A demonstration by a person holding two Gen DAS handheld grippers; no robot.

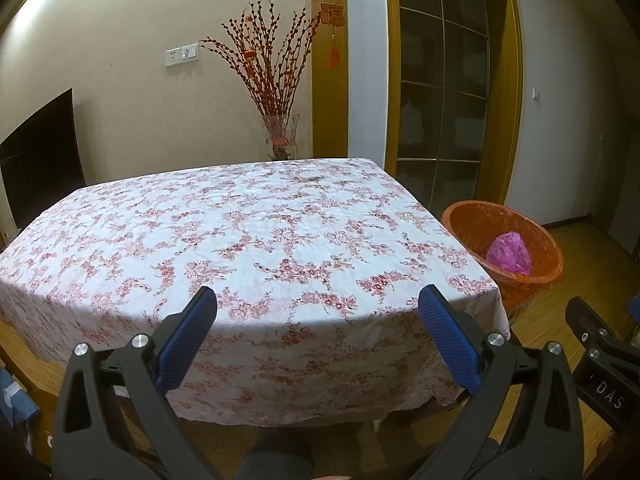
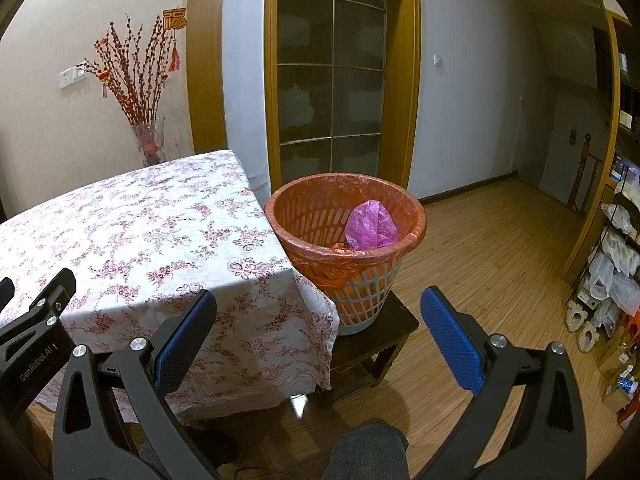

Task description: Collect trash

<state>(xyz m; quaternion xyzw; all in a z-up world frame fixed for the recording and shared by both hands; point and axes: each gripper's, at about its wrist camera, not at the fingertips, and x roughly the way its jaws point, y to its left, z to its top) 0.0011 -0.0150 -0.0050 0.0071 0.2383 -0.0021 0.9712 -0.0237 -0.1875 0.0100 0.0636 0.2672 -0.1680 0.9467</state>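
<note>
though crumpled, glossy pink bag in orange-lined bin.

This is a lived-in home, likely a dining room. A floral tablecloth covers the tabletop, and a glass vase of red festive branches stands by the wall under a red good-luck hanging. Wood-framed glass doors and wood plank flooring suit a dwelling. At the right, a rack hung with plastic bags stands above fluffy slippers on the floor.
</note>
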